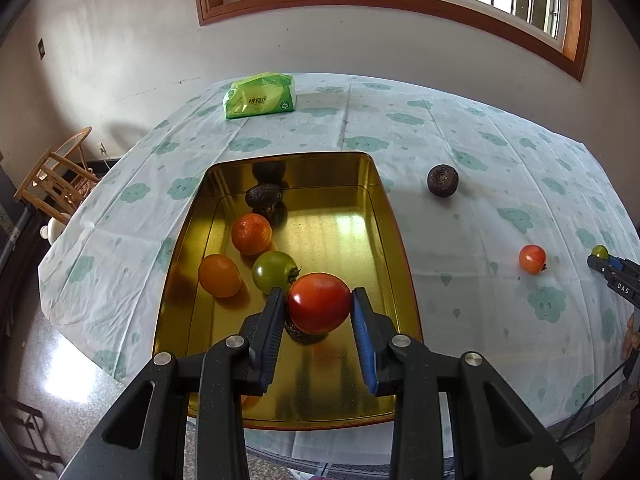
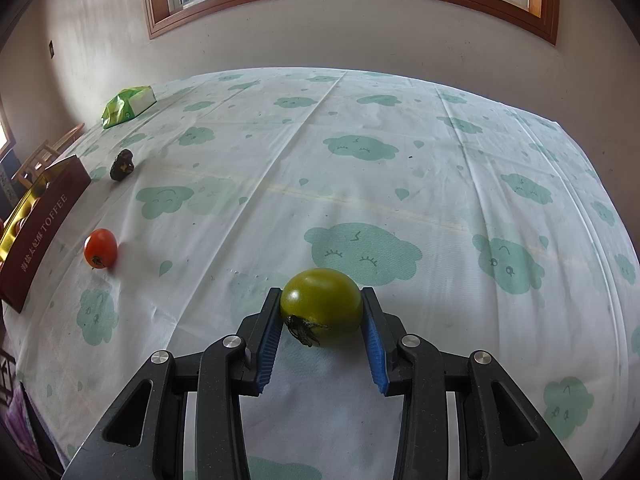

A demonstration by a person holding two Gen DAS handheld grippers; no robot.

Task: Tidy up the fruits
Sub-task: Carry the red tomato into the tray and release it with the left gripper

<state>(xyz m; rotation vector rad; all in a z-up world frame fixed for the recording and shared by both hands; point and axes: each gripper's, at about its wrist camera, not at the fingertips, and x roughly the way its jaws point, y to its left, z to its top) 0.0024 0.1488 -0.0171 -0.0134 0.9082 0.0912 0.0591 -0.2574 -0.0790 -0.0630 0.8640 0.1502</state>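
Left tongs (image 1: 319, 304) clamped on a red tomato (image 1: 319, 303) over the gold tin (image 1: 394, 240) at frame centre, right tongs (image 2: 321, 307) gripped a green tomato (image 2: 321, 306) on the bench (image 2: 400, 184), lower centre.

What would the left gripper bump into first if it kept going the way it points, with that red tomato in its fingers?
Probably the gold tray: the left gripper holds the red tomato over the tray's floor, just above a dark fruit. Depth is unclear.
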